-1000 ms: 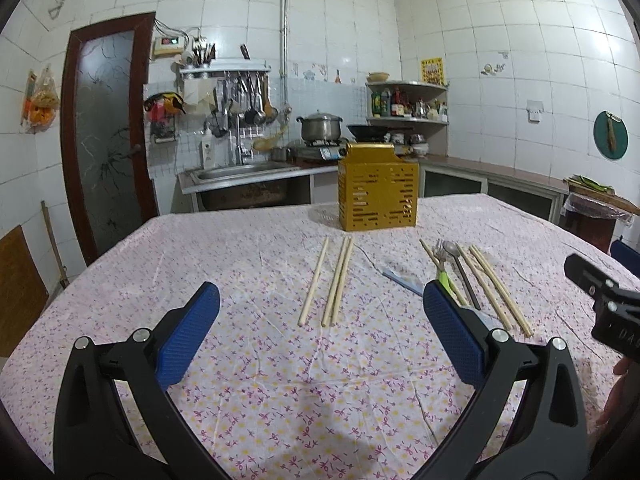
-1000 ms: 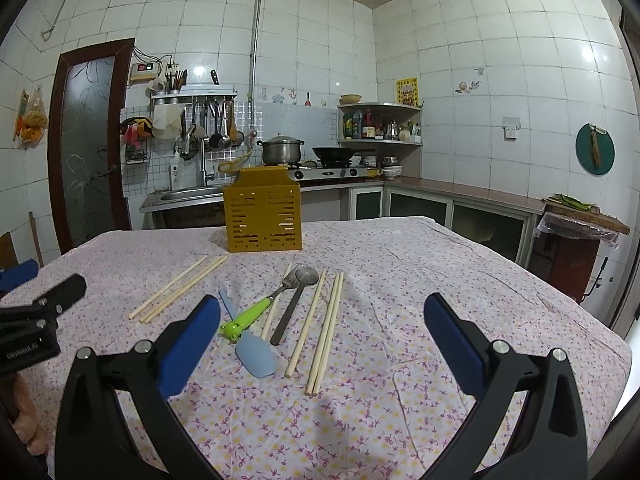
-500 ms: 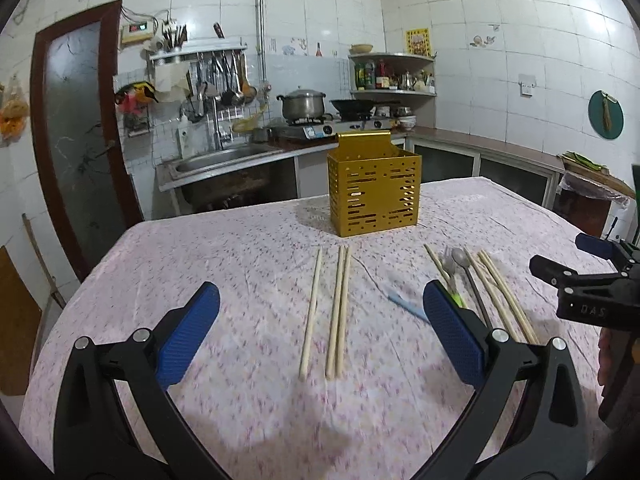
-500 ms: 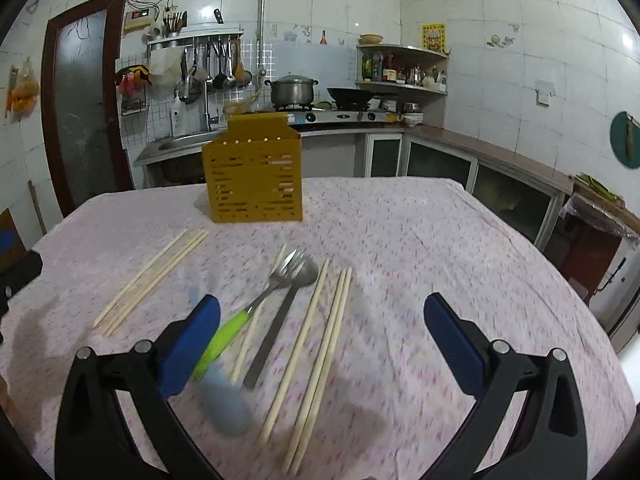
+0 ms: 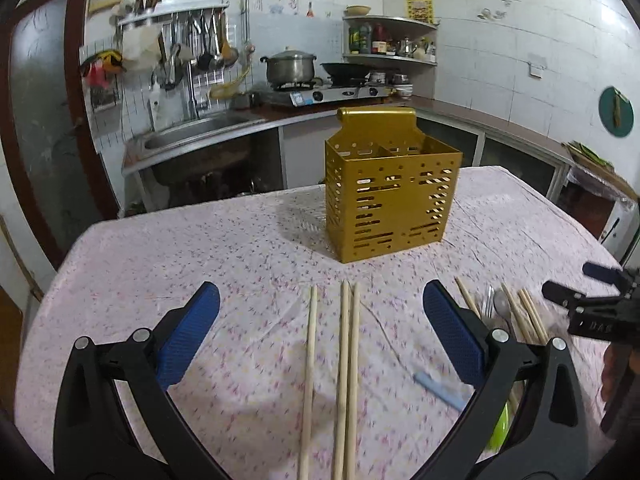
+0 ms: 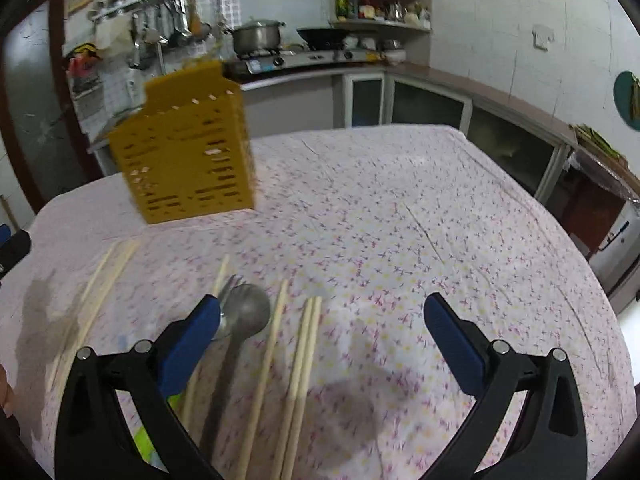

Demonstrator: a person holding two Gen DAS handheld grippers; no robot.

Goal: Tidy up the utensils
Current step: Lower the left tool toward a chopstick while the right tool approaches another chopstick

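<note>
A gold perforated utensil holder (image 5: 390,200) (image 6: 188,164) stands upright on the floral tablecloth. Three wooden chopsticks (image 5: 346,364) lie lengthwise between the blue pads of my left gripper (image 5: 320,336), which is open and empty above them. My right gripper (image 6: 320,340) is open too, hovering over another group of chopsticks (image 6: 298,372). Beside its left pad lie a metal spoon (image 6: 240,320) and a fork (image 6: 230,284). The left wrist view shows the same spoon (image 5: 502,304), a pale blue spatula (image 5: 438,388) and a bit of green handle (image 5: 498,428) behind the right finger.
The table's cloth (image 6: 400,216) drops off at the right and far edges. Behind the table run a sink (image 5: 192,136), a stove with a pot (image 5: 290,66) and a corner shelf (image 5: 388,40). A brown door (image 5: 36,120) is at the left.
Both grippers have moved forward and down toward the table; the holder and the utensils look larger and closer. The right view now tilts down over the spoon and chopsticks. Both stay open.
</note>
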